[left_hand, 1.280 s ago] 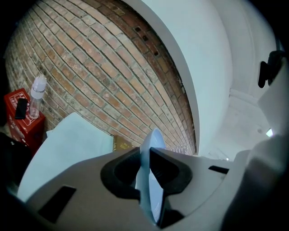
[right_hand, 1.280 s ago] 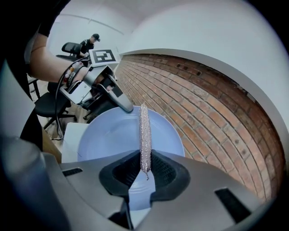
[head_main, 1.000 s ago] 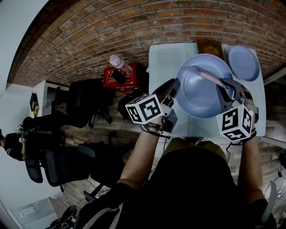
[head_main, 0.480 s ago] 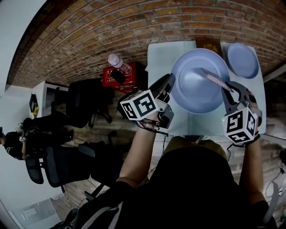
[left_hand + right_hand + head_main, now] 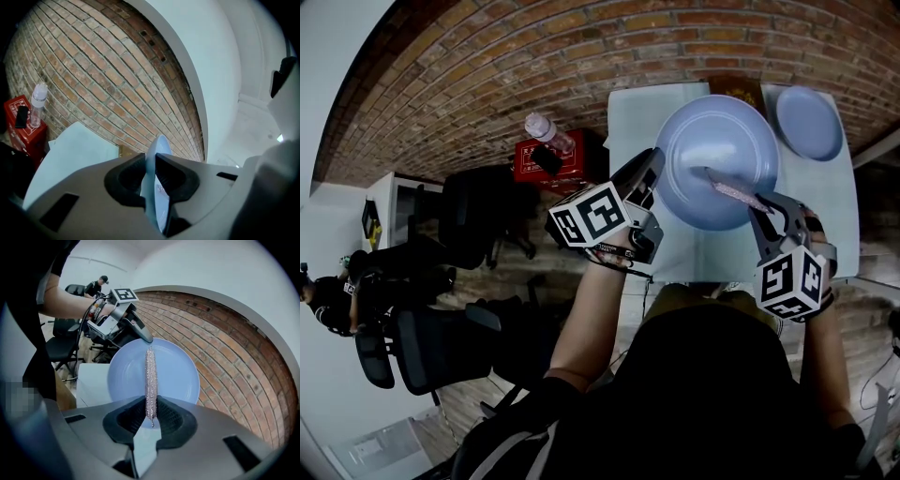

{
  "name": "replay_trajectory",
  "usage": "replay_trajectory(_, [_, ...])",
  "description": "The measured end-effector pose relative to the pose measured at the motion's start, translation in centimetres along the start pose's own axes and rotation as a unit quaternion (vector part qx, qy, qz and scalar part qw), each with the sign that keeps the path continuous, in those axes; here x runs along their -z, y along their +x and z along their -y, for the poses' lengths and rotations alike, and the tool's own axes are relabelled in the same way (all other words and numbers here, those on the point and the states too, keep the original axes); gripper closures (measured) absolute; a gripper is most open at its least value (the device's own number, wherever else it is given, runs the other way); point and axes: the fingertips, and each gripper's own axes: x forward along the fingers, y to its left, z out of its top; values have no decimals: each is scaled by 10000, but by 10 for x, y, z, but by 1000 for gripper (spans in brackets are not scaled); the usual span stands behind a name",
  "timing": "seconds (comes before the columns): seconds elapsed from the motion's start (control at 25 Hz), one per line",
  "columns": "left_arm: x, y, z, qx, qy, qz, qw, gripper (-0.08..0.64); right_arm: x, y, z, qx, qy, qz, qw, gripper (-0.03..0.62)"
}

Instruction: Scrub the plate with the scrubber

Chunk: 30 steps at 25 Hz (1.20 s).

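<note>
The plate (image 5: 717, 159) is gripped by the left claw (image 5: 649, 173), the scrubber (image 5: 733, 192) clamped in the right claw (image 5: 766, 214) — scrubbing judged under way, unfinished.

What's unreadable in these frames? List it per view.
Head view: the brown item beyond the plate is mostly covered by it, so it can't be identified.
Left gripper view: the plate sits edge-on in the left claw, whose jaws hide most of its face.
Right gripper view: the scrubber is edge-on, and whether its far tip touches the plate is unclear.
Head view: the print on the red box is too small to read.
</note>
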Motion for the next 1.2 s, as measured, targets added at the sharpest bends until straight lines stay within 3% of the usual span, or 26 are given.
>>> replay_trajectory(0.48, [-1,3,-1,28,16,-24,10000,486,-29,7,-35,-408,-248,267,9985,505])
replay_trajectory(1.2, [8,8,-3,107,-63,-229,9997,486,-51,40,57,496,-253,226,9982,505])
